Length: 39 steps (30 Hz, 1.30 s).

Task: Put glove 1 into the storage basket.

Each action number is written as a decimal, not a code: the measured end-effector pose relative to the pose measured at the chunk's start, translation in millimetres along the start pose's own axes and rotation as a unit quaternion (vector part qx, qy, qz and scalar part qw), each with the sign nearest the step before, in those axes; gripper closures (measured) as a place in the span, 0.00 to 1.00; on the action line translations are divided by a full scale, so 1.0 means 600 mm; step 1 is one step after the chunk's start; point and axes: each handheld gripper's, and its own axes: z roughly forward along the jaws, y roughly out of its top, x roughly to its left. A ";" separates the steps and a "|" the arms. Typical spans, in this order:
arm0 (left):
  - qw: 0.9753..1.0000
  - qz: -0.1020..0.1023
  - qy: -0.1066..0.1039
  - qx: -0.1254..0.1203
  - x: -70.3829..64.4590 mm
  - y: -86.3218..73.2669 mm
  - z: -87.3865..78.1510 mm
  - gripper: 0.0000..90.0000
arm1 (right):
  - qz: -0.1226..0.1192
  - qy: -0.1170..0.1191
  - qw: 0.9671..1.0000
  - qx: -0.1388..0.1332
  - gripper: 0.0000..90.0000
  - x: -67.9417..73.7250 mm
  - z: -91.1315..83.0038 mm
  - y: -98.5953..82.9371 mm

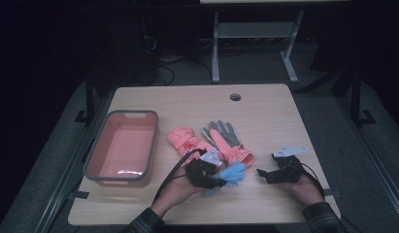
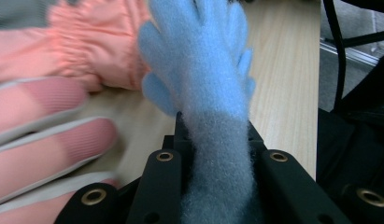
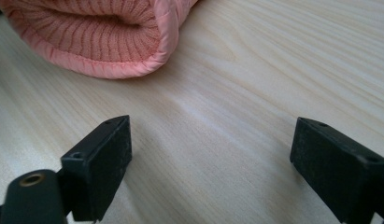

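Left gripper view: left claw clamps the blue glove; right claw gapes wide.

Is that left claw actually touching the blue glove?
Touching. In the left gripper view the blue glove runs down between the two black jaws of the left gripper, which press on it from both sides.

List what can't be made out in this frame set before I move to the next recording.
- Blue glove: its cuff end is buried between the left tongs in the left gripper view.
- Pink glove: cut off by the top edge in the right gripper view; only the cuff shows.
- Pink bin: the high view is too dim to tell whether anything small lies inside.
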 end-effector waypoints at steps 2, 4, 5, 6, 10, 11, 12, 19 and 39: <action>1.000 0.000 0.004 -0.001 0.005 0.005 -0.015 0.84 | -0.001 -0.002 1.000 0.000 0.11 -0.001 0.001 0.000; 1.000 -0.005 0.011 -0.003 0.011 0.010 -0.031 0.84 | -0.001 -0.002 1.000 0.000 0.11 -0.001 0.001 0.000; 1.000 -0.006 0.014 -0.004 0.014 0.011 -0.037 0.84 | -0.001 -0.002 1.000 0.000 0.11 -0.001 0.001 0.000; 1.000 -0.009 0.020 -0.008 0.019 0.014 -0.048 0.84 | -0.001 -0.002 1.000 0.000 0.11 -0.001 0.001 0.000; 0.999 -0.022 0.035 -0.013 0.036 0.018 -0.079 0.84 | 0.005 -0.008 1.000 0.005 0.06 -0.001 0.002 0.001; 0.999 -0.027 0.039 -0.018 0.040 0.017 -0.087 0.84 | 0.009 -0.009 1.000 0.008 0.04 -0.001 0.002 0.001; 0.998 -0.035 0.045 -0.023 0.045 0.017 -0.097 0.84 | 0.011 -0.013 1.000 0.010 0.02 -0.001 0.003 0.000; 0.995 -0.060 0.076 -0.036 0.078 0.005 -0.148 0.84 | 0.018 -0.018 1.000 0.015 0.00 -0.002 0.004 0.001; 0.970 -0.145 0.186 -0.063 0.158 -0.082 -0.265 0.84 | 0.013 -0.017 1.000 0.013 0.00 -0.003 0.005 0.001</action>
